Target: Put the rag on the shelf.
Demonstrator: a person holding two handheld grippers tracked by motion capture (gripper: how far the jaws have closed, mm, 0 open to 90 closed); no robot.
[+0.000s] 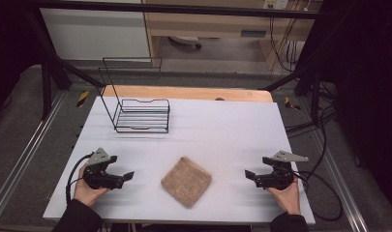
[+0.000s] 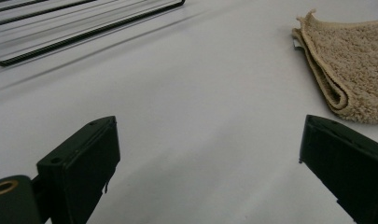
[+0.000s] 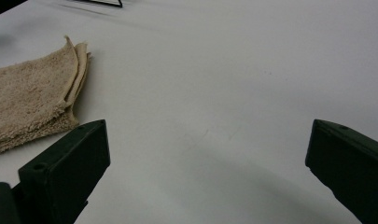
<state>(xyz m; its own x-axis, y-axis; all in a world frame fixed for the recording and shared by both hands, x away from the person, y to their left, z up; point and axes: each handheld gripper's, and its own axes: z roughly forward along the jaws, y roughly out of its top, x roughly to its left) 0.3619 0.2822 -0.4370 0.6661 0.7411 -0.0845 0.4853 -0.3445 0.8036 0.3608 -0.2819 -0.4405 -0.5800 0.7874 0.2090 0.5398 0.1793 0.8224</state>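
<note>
A folded tan towel [image 1: 186, 181] lies on the white table [image 1: 213, 130] near its front edge, midway between both hands. My left gripper [image 1: 126, 177] rests low at the front left, open and holding nothing, its jaws pointing toward the towel. In the left gripper view the towel [image 2: 350, 65] lies ahead to the right of the open gripper [image 2: 207, 158]. My right gripper [image 1: 250, 176] sits at the front right, open and holding nothing. The right gripper view has the towel [image 3: 32, 102] ahead to the left, beyond the open gripper [image 3: 207, 161].
A black wire rack [image 1: 140, 113] with a tall wire back stands at the back left of the table; its base [image 2: 74, 23] is at the top of the left gripper view. Cables [image 1: 324, 188] trail off the table's right side.
</note>
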